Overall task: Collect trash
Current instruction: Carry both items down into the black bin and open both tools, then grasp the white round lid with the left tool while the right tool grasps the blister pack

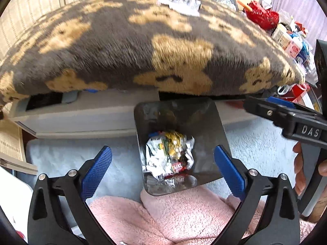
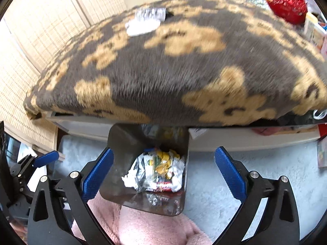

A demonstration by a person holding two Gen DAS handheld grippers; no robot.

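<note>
Overhead, the left gripper (image 1: 163,168) and right gripper (image 2: 163,168) hang with jaws apart and empty; crumpled wrappers (image 1: 168,155) lie in the dark bin (image 1: 204,122) below. Next, likely the far packaging (image 1: 179,2) on the bed (image 1: 122,47).

Both grippers are wearing the same kit: the left gripper (image 1: 162,170) and right gripper (image 2: 163,170) are showing black angular arms, silver round screws at the pivots, and blue knurled pads (image 1: 96,171). White letters "DAS" are showing on the right gripper's body.
</note>
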